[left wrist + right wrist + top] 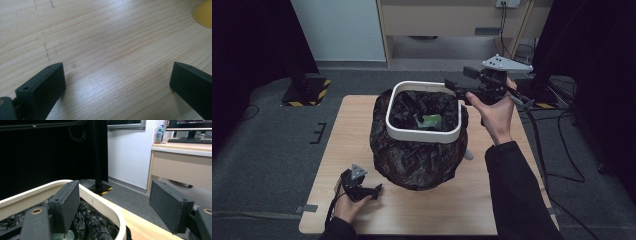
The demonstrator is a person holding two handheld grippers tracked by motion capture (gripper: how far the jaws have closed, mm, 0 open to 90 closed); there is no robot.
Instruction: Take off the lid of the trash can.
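Right gripper point(455, 88) jaws spread wide, holding nothing, up at the far right corner of the bin rim point(423, 134); in the right gripper view one jaw sits just inside the rim, the other outside over the table edge. Left gripper point(374, 189) also spread, nothing between the jaws, low over bare wood near the front left of the table point(362, 120).

Table: pale wood, straight grain, square top with rounded corners, a few dark scuffs visible in the left gripper view.

Bin: stands upright mid-table, mouth facing up, no clear long axis from above; roughly square opening with rounded corners. Black bin bag point(417, 160) lines it and drapes over the outside, thin crinkled glossy plastic, bulging wider than the rim. Rim is a smooth white hoop, matte, pressed down over the bag.

Green scrap point(430, 120) lies inside the bag near the right side, crumpled, material unclear.

Yellow curved object point(204, 12) at the top right corner of the left gripper view, smooth, mostly cut off.
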